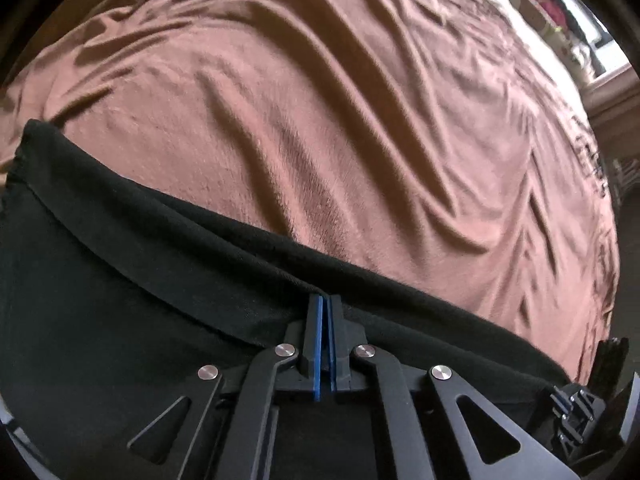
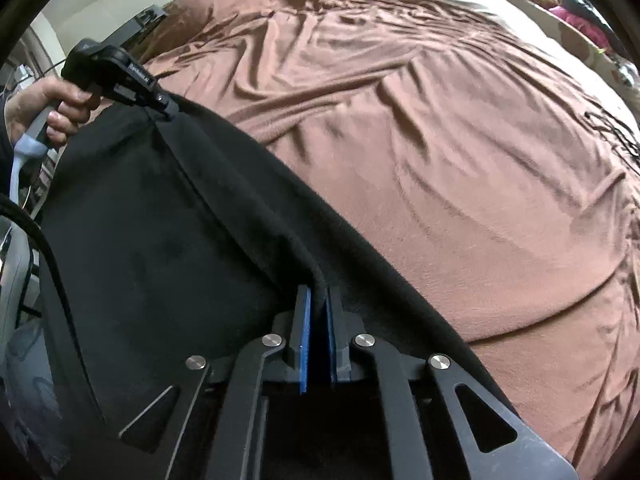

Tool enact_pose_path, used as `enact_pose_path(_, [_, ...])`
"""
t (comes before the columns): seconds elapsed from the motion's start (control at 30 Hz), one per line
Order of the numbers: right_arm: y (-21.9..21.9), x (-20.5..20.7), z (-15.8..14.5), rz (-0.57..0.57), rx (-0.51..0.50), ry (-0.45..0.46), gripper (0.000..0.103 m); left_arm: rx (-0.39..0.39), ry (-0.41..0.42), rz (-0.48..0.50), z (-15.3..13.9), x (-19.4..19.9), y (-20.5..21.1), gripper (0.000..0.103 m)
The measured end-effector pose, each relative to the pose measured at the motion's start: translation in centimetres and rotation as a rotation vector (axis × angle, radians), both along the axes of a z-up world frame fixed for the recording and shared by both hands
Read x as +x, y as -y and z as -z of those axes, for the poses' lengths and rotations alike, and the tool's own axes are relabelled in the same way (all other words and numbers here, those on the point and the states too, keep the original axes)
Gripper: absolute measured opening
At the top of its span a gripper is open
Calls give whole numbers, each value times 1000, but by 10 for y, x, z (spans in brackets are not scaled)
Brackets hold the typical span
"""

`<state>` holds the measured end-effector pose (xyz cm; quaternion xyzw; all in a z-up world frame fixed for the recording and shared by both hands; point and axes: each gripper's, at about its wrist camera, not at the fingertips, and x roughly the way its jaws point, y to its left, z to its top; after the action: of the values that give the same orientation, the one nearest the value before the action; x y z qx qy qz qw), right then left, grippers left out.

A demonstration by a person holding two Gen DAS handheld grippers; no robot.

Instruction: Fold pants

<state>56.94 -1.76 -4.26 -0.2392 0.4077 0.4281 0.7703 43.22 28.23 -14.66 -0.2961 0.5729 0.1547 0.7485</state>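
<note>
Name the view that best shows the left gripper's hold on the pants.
The right wrist view: the whole left gripper, seen from outside, pinches the black pants at their edge. The left wrist view shows only its shut fingers against the cloth.

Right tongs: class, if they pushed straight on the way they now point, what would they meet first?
The black pants, already pinched between the right tongs; just past that edge, probably the brown bedspread, though depth is unclear.

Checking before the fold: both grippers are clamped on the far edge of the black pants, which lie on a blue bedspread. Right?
Not quite. The bedspread is brown, not blue, as both wrist views show. The rest stands: the left gripper and right gripper are each clamped on the black pants edge.
</note>
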Motion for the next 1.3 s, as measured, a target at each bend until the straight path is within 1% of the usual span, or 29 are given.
enact_pose_path(0.13, [4,-6,-13,29,31,32,2,-34,74,-44,-13,-12,-10,1])
enact_pose_path(0.23, [5,-9,-23,47,38,70,1,-39,120,-59,-27,-16,-15,1])
enact_pose_path(0.33, [3,-8,-30,76,48,93,1,-44,138,-68,-30,-9,-17,1])
enact_pose_path(0.47, [-4,-2,-22,106,27,96,1,-39,127,-77,-18,6,-15,1])
enact_pose_path(0.6, [-12,11,-1,142,-1,83,1,-55,104,-94,9,15,-16,2])
enact_pose_path(0.67, [-16,18,9,163,-14,74,1,-80,99,-111,21,15,-19,3])
enact_pose_path(0.73, [-20,20,17,185,-18,71,3,-100,119,-115,21,13,-21,4])
enact_pose_path(0.77, [-20,21,17,204,-8,66,5,-109,125,-106,20,12,-22,5])
enact_pose_path(0.83, [-17,21,12,233,12,50,15,-118,126,-85,14,7,-25,13])
enact_pose_path(0.87, [-13,21,8,254,22,47,19,-115,131,-80,9,1,-27,24])
enact_pose_path(0.9, [-11,22,2,271,30,51,26,-111,143,-78,4,-4,-29,37])
enact_pose_path(0.93, [-6,19,-4,290,46,60,33,-108,155,-74,1,-9,-30,42])
enact_pose_path(0.97, [-1,18,-9,299,61,64,36,-99,177,-60,-6,-16,-31,48])
enact_pose_path(1.0, [3,15,-16,311,80,68,43,-88,190,-47,-11,-22,-31,49])
enact_pose_path(1.03, [7,11,-21,325,94,77,47,-79,194,-39,-14,-26,-30,49])
enact_pose_path(1.13, [18,-4,-35,363,120,104,47,-58,202,-4,-21,-48,-29,49])
enact_pose_path(1.3, [28,-33,-51,399,134,89,47,-49,226,53,-24,-82,-26,49])
